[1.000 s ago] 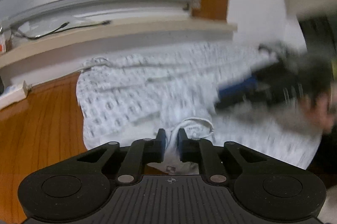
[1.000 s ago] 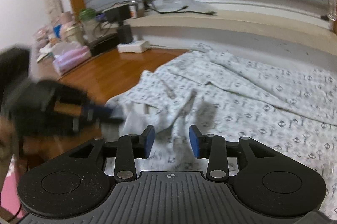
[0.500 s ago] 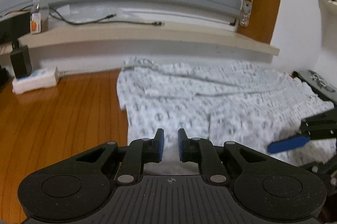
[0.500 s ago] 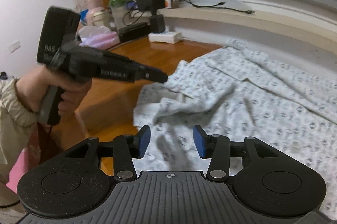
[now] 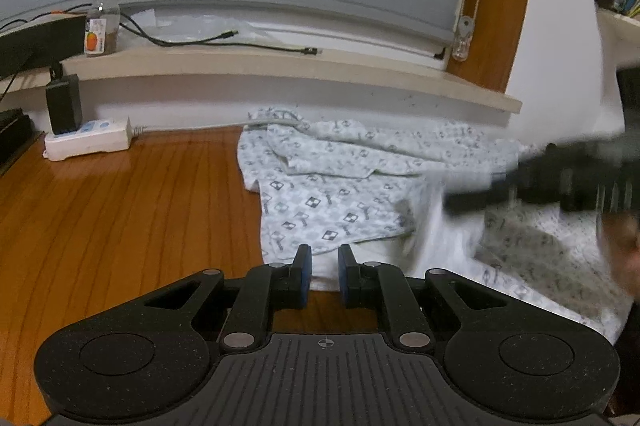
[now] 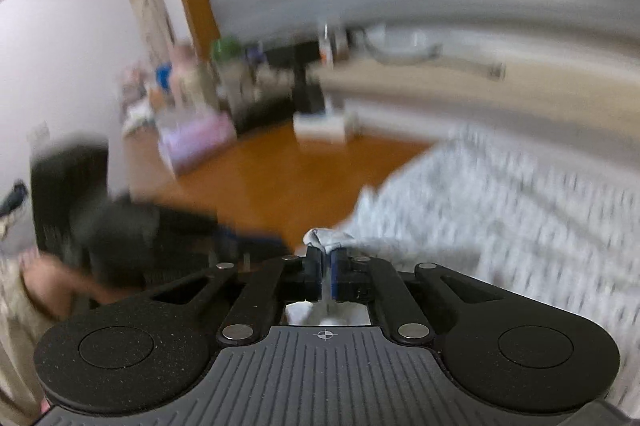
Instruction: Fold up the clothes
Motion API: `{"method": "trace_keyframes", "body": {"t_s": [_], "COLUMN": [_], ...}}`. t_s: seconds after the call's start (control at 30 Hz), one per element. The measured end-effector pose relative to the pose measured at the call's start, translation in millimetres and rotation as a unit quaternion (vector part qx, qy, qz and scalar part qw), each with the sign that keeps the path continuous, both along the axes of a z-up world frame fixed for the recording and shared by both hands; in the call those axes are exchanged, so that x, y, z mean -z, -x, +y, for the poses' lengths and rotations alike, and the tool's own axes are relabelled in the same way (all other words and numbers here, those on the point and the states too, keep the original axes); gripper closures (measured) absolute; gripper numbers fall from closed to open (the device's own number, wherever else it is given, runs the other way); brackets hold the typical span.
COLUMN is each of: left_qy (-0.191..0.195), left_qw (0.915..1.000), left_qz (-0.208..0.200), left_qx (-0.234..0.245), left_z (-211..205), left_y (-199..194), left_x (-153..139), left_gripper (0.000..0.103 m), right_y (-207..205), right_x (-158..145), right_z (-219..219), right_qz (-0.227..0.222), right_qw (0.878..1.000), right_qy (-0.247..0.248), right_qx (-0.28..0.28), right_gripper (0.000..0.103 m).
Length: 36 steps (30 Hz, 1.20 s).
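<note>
The left tool (image 5: 323, 268) is matte black, speckled plastic; a ribbed grey plate sits at its centre, marked with a small crosshair; two round discs flank the plate; silver rivets pin the angled link arms; its fingers (image 5: 303, 276) carry blue pads. The right tool (image 6: 327, 266) has the same black body, ribbed plate, crosshair, discs and rivets, with blue pads as well. Seen from the right wrist, a blurred hand (image 6: 48, 286) shows a pale beige sleeve at the left edge.
</note>
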<state>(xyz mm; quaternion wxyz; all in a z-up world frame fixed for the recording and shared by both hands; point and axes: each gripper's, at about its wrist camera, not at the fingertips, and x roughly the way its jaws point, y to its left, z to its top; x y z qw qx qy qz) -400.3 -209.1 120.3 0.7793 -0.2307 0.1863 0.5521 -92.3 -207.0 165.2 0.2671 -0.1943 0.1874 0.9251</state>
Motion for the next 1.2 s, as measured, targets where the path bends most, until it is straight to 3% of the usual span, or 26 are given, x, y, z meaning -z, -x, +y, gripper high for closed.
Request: {"method": "trace_keyframes", "body": {"t_s": [0.07,0.13,0.2,0.23,0.27,0.43,0.7,0.87,1.07,1.13,1.2], "left_qy": [-0.001,0.002,0.003,0.002,0.002,0.009,0.028,0.033,0.023,0.022,0.021], "left_qw": [1.0,1.0,0.9999,0.9999,0.9999,0.9994,0.9971,0.9966,0.9963,0.9954,0.9942], "left_qz": [-0.003,-0.007,-0.01,-0.012,-0.014,-0.021,-0.034,-0.034,-0.01,-0.001,0.009], "left_qx": [0.0,0.001,0.0,-0.001,0.0,0.024,0.061,0.068,0.082,0.093,0.105], "left_z": [-0.7,-0.1,0.0,-0.3,-1.0,-0.1,18.7,26.0,15.2,11.8,8.3], "left_y": [1.1,1.2,0.4,-0.3,-1.7,-14.4,-40.3,-41.1,-40.1,-40.4,-40.7], "left_x": [-1.1,0.0,2.0,3.0,3.8,11.4,31.7,31.1,-3.0,-20.1,-37.2], "left_gripper": [0.089,0.089,0.07,0.051,0.047,0.047,0.053,0.093,0.098,0.098,0.098], "right_y": [0.7,7.6,15.8,18.5,15.8,1.2,-15.8,-19.5,-16.7,-19.3,-23.8], "right_x": [-14.4,-15.7,-5.5,2.0,8.4,26.0,25.0,35.4,53.2,52.7,49.3], "right_z": [12.9,29.7,44.7,51.4,53.6,48.9,-6.8,-38.2,-56.1,-57.8,-58.4], "right_qz": [0.018,0.002,-0.039,-0.061,-0.066,-0.09,-0.114,-0.135,-0.165,-0.161,-0.15], "right_qw": [1.0,0.998,0.996,0.994,0.994,0.992,0.993,0.99,0.985,0.985,0.986], "right_qy": [-0.003,-0.01,-0.014,-0.011,-0.001,0.009,-0.018,-0.02,-0.016,-0.015,-0.013], "right_qx": [0.025,0.059,0.083,0.092,0.092,0.089,0.022,-0.022,-0.056,-0.062,-0.068], "right_gripper": [0.099,0.096,0.081,0.071,0.071,0.068,0.054,0.043,0.042,0.043,0.067]}}
